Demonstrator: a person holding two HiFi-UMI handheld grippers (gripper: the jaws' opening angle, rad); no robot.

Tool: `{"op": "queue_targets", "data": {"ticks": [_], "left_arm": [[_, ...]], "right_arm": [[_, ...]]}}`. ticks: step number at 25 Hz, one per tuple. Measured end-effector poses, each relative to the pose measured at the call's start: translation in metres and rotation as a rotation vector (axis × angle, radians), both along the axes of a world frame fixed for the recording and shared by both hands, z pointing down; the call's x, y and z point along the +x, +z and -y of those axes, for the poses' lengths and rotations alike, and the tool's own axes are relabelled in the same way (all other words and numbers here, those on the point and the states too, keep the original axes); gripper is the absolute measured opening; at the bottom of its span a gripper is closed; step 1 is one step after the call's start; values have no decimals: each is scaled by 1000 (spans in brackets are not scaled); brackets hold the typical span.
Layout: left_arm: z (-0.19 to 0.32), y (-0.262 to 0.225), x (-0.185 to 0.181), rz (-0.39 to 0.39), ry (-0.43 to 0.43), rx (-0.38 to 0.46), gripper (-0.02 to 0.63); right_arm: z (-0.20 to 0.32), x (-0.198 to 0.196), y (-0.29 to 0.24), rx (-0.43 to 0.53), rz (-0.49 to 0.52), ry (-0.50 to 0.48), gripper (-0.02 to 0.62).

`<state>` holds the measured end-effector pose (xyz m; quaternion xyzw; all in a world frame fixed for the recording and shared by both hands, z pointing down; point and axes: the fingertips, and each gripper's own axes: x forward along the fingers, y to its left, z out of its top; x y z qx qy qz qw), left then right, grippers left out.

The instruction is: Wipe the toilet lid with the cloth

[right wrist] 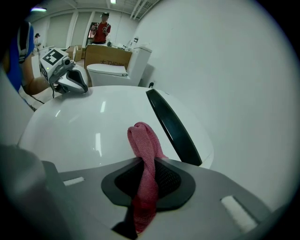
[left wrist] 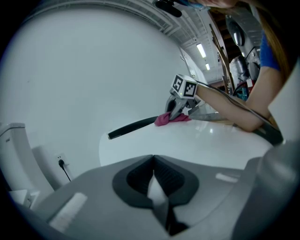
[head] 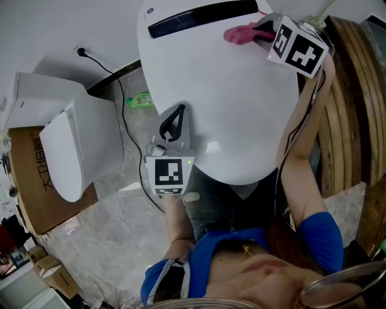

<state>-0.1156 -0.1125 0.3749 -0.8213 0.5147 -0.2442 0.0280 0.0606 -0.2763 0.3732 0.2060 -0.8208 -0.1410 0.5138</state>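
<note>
**Lid (head: 223,90) with left tongs (head: 173,124) closed and empty at its front-left rim, and right tongs (head: 256,30) clamped on the cloth (head: 240,34) at its rear.**
Risk: the cloth is pinched as a narrow roll, so drag could pull it free or let tips scrape. Its long axis follows the right tongs, free end pointing across the lid beside the dark strip (head: 202,17).

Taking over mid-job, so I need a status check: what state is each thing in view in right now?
right hand-held gripper: shut on the cloth.
left hand-held gripper: shut, nothing between its jaws.
cloth: bunched, clamped, touching the far end of the toilet lid.
toilet lid: down, closed.
second toilet: lid down.
plug: in the wall socket.
</note>
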Motion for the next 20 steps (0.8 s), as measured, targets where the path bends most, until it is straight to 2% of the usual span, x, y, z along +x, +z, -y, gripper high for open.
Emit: {"op": "queue_targets", "data": {"ticks": [20], "left_arm": [[-2,0,1,-3,10,3,2]], "right_arm": [[-12,-48,-1,6,-14,-133,61]]}}
